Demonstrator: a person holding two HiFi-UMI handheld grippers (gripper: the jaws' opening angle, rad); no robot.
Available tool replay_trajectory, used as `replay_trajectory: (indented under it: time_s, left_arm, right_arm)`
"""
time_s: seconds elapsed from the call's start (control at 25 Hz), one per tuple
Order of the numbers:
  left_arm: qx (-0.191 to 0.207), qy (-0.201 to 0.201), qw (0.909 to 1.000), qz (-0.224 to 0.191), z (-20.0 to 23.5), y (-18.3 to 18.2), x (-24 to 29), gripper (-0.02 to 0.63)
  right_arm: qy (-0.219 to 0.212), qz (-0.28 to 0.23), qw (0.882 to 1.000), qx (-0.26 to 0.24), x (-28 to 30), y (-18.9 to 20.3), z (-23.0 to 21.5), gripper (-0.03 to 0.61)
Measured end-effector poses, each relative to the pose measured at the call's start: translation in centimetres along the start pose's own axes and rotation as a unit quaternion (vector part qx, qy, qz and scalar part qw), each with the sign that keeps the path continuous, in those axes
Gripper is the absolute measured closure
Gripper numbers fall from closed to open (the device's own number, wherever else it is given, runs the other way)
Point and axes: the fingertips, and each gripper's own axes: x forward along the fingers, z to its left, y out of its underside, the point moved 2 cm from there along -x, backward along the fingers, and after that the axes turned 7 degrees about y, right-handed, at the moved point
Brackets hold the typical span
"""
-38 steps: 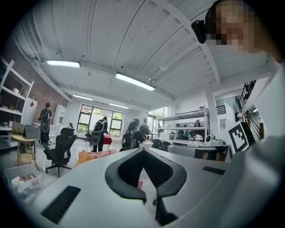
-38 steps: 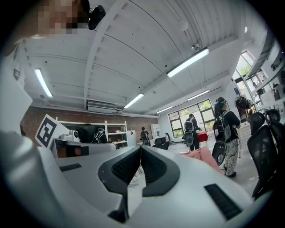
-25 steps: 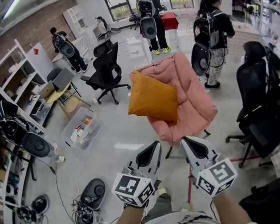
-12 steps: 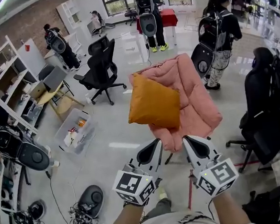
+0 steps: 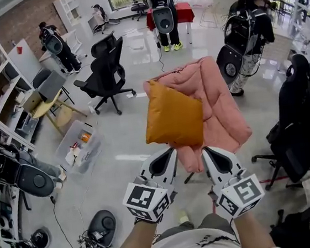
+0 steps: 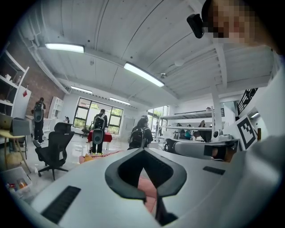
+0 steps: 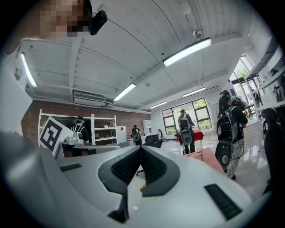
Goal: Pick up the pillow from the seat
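An orange pillow (image 5: 173,116) leans upright on the seat of a pink padded chair (image 5: 222,107) in the middle of the head view. Both grippers point at it from below. My left gripper (image 5: 168,153) is shut with nothing in it, its tips just short of the pillow's lower edge. My right gripper (image 5: 207,152) is also shut and empty, by the seat's front. In the left gripper view the shut gripper (image 6: 143,151) shows pink chair (image 6: 149,189) behind it. In the right gripper view the gripper (image 7: 140,148) is shut, with the chair (image 7: 209,158) beyond.
Black office chairs stand at the left (image 5: 105,76) and right (image 5: 299,121). Several people with backpacks (image 5: 162,14) stand at the back. A clear bin (image 5: 79,149) sits on the floor to the left, near shelves (image 5: 1,93). Cables and gear (image 5: 98,233) lie on the floor at bottom left.
The view has drawn nearer to the chair; the pillow now sits closer to both grippers' tips. Both grippers stay shut and side by side.
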Motion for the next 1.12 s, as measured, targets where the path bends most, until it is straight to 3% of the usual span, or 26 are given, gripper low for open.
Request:
replay_trajectory:
  time_s: [0.44,0.84,1.12]
  left_arm:
    - [-0.016,-0.044,0.9985,0.028,7.8,0.8,5.3,0.603]
    - [-0.036,-0.141,0.9877,0.058,18.1,2.1,13.1,0.603]
    - [-0.051,-0.193,0.9769,0.076,22.6,4.6,16.1,0.603]
  right_arm:
    - [-0.010,0.020,1.000,0.017,7.6,-0.1,-4.3,0.563]
    - [-0.095,0.052,0.994,0.010,20.7,0.0,-10.3,0.563]
    - [-0.139,0.073,0.988,0.011,26.6,1.8,-13.3,0.563]
